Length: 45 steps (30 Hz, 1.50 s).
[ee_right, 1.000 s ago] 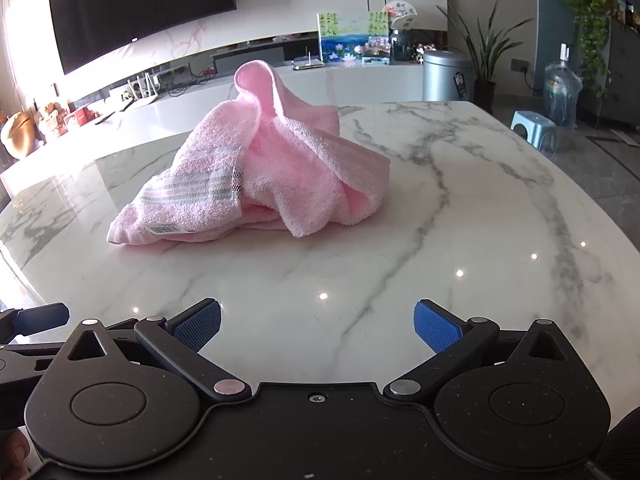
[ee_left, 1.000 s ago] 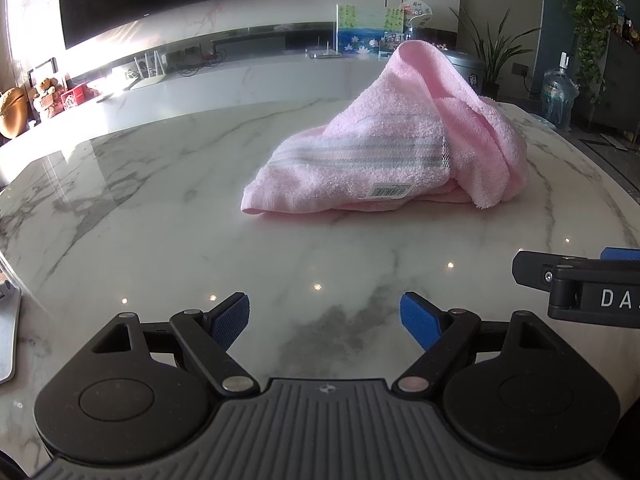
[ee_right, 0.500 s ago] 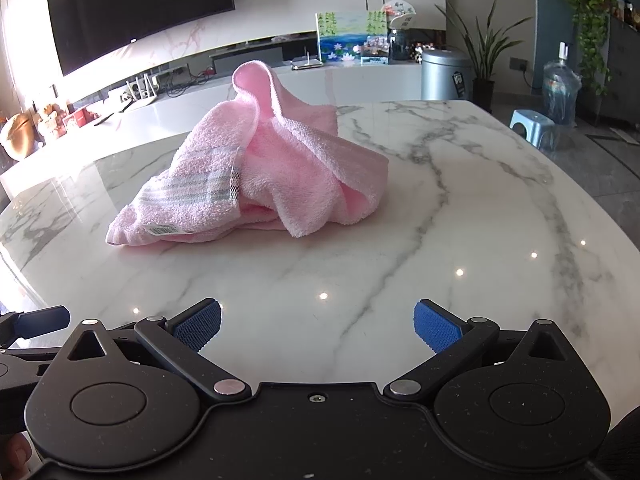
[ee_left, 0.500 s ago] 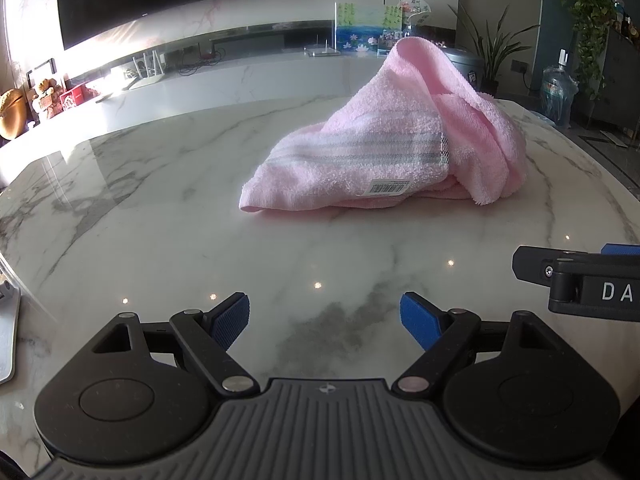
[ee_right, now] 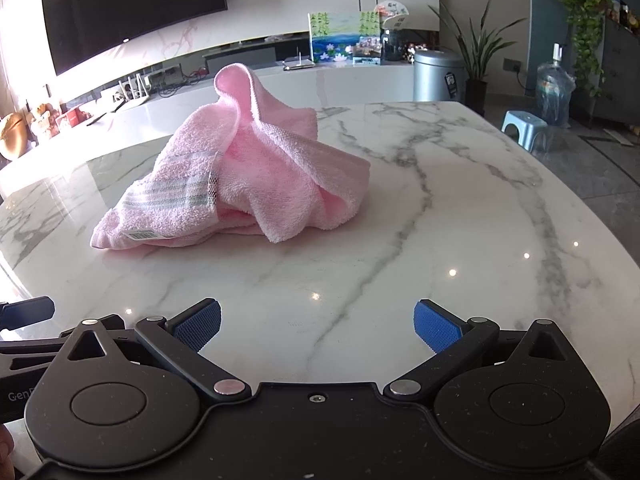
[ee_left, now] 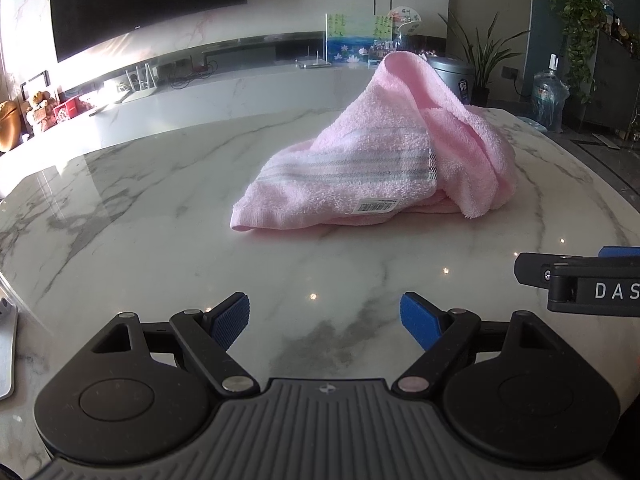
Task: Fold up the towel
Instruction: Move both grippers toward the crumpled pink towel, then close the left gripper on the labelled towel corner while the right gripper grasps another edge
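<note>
A pink towel [ee_left: 384, 168] with a grey striped band and a barcode label lies crumpled in a peaked heap on the white marble table [ee_left: 140, 216]. It also shows in the right wrist view [ee_right: 248, 184]. My left gripper [ee_left: 325, 318] is open and empty, low over the table, short of the towel's near edge. My right gripper [ee_right: 317, 324] is open and empty, also short of the towel, which lies ahead to its left. The right gripper shows at the right edge of the left wrist view [ee_left: 580, 280].
The table's curved edge runs on the right [ee_right: 592, 208]. Beyond it are a blue stool [ee_right: 524, 128], a grey bin [ee_right: 438, 76], a water bottle [ee_right: 554, 92] and plants. A metal object [ee_left: 8, 344] lies at the table's left edge.
Both grippers have drifted slightly, so the towel sits a little lower in both views. Towel and jaws are unchanged.
</note>
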### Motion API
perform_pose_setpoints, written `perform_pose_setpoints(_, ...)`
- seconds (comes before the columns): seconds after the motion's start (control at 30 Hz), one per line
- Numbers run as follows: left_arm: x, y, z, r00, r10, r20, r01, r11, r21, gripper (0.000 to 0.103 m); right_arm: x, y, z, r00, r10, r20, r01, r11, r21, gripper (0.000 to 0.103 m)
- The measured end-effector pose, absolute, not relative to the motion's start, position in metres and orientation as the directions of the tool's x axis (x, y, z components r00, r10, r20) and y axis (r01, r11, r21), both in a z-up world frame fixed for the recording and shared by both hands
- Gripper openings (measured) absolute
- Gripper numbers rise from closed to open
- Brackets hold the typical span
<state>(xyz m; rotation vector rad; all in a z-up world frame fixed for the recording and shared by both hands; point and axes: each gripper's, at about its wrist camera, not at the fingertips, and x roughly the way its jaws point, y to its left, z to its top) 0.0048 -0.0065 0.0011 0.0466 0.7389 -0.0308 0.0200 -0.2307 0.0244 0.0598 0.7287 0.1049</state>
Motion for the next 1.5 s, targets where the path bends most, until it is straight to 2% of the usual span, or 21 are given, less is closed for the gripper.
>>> perform_pose_setpoints(0.33,0.015,-0.009,0.002,0.724,-0.013,-0.690,0.038,0.999,0.021,0.083,0.032,-0.231,0.029,0.735,0.116,-0.668,-0.091,0.993,0.072,0.103)
perform_pose_setpoints(0.6,0.029,-0.018,0.011,0.742,-0.058,-0.668,0.110,0.993,0.036,0.083,0.049,-0.235,0.047,0.742,0.101,-0.663,-0.112,0.993,0.026,0.103)
perform_pose_setpoints(0.7,0.035,-0.022,0.014,0.748,-0.076,-0.660,0.140,0.989,0.045,0.072,0.059,-0.239,0.054,0.739,0.101,-0.666,-0.139,0.990,-0.004,0.101)
perform_pose_setpoints(0.77,0.039,-0.025,0.017,0.752,-0.088,-0.654,0.159,0.986,0.051,0.072,0.068,-0.244,0.058,0.733,0.111,-0.671,-0.157,0.988,-0.009,0.092)
perform_pose_setpoints(0.87,0.046,-0.033,0.021,0.763,-0.109,-0.637,0.196,0.978,0.068,0.072,0.083,-0.251,0.064,0.721,0.128,-0.681,-0.188,0.982,-0.015,0.085)
perform_pose_setpoints(1.1,0.065,-0.058,0.021,0.771,-0.126,-0.624,0.277,0.949,0.151,0.071,0.111,-0.249,0.064,0.693,0.163,-0.702,-0.357,0.924,-0.138,0.078)
perform_pose_setpoints(1.3,0.080,-0.077,0.007,0.764,-0.105,-0.636,0.322,0.917,0.235,0.064,0.131,-0.251,0.049,0.677,0.171,-0.716,-0.425,0.885,-0.190,0.056)
perform_pose_setpoints(1.5,0.089,-0.079,-0.002,0.750,-0.111,-0.653,0.325,0.921,0.216,0.058,0.146,-0.261,0.040,0.641,0.198,-0.741,-0.409,0.906,-0.112,0.055)
